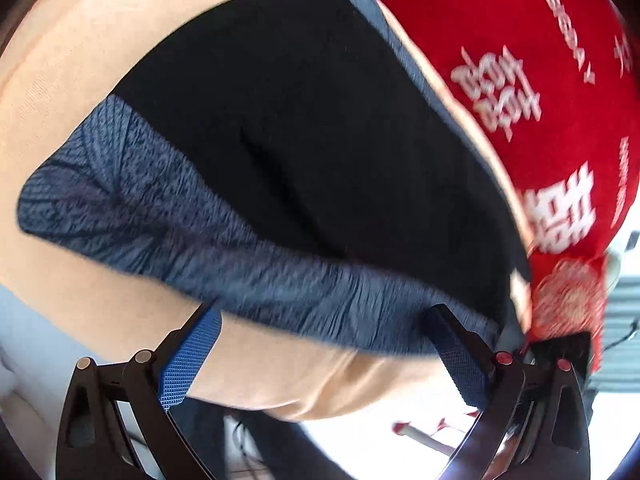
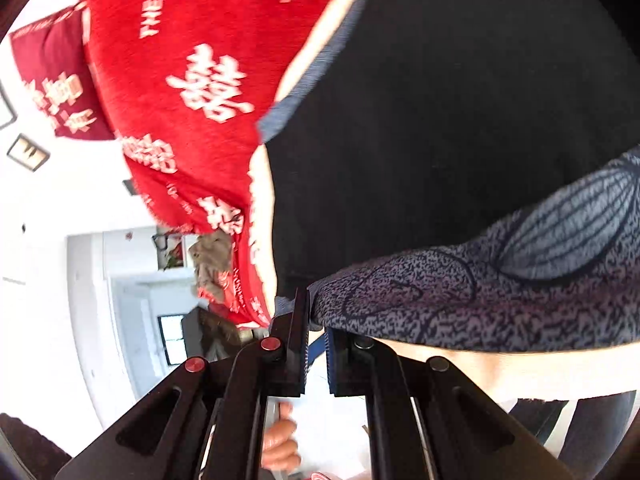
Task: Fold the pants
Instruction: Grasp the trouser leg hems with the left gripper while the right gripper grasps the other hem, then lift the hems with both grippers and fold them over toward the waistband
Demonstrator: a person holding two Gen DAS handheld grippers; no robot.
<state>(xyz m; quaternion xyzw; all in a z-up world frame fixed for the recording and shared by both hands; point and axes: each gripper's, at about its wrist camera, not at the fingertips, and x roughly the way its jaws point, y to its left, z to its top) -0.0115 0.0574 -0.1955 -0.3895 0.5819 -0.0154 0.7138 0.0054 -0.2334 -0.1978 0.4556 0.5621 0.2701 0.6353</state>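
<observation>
Black pants [image 1: 300,140] with a blue-grey patterned band [image 1: 160,220] lie flat on a beige cushioned surface [image 1: 80,60]. My left gripper [image 1: 322,316] is open, its blue-padded fingers [image 1: 188,360] wide apart, and the band's near edge lies between the tips. In the right wrist view the black pants [image 2: 440,120] fill the upper right, with the patterned band [image 2: 520,280] running across below them. My right gripper [image 2: 316,320] is shut on the band's end corner at the surface's edge.
A red blanket with white characters [image 1: 540,80] lies along the far side of the pants and hangs over the edge [image 2: 192,80]. Beyond it are a white wall, a doorway [image 2: 132,300] and framed pictures. A hand [image 2: 280,444] shows below the right gripper.
</observation>
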